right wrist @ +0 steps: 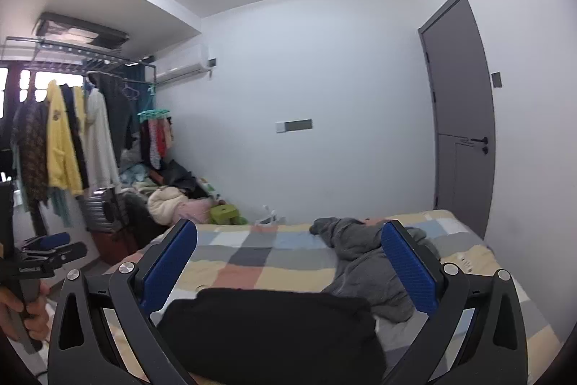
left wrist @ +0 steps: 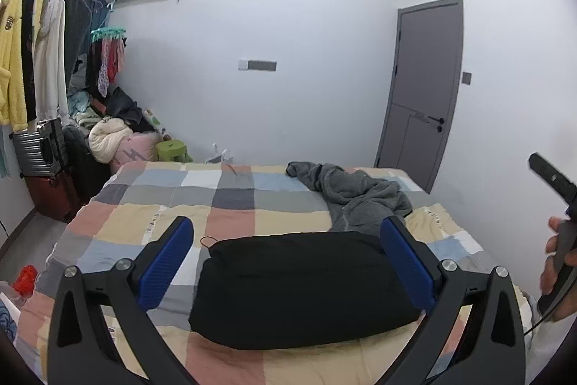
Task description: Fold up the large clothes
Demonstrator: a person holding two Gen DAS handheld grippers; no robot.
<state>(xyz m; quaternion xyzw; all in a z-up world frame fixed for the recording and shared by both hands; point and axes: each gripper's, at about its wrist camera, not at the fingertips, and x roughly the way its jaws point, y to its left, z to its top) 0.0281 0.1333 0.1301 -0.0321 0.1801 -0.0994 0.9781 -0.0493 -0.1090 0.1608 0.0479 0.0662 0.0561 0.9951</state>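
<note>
A folded black garment (left wrist: 299,287) lies on the checked bedspread (left wrist: 230,197) near the bed's front edge. It also shows in the right wrist view (right wrist: 270,334). A crumpled grey garment (left wrist: 357,193) lies unfolded at the far right of the bed; the right wrist view shows it too (right wrist: 364,262). My left gripper (left wrist: 288,248) is open and empty, held above the black garment. My right gripper (right wrist: 288,251) is open and empty, raised above the bed. The right gripper also shows in a hand at the right edge of the left wrist view (left wrist: 555,204).
A clothes rack (left wrist: 47,35) with hanging garments stands at the left. Below it are suitcases (left wrist: 43,150) and a heap of clothes (left wrist: 108,128), with a green stool (left wrist: 171,148) beside it. A grey door (left wrist: 422,89) is at the far right.
</note>
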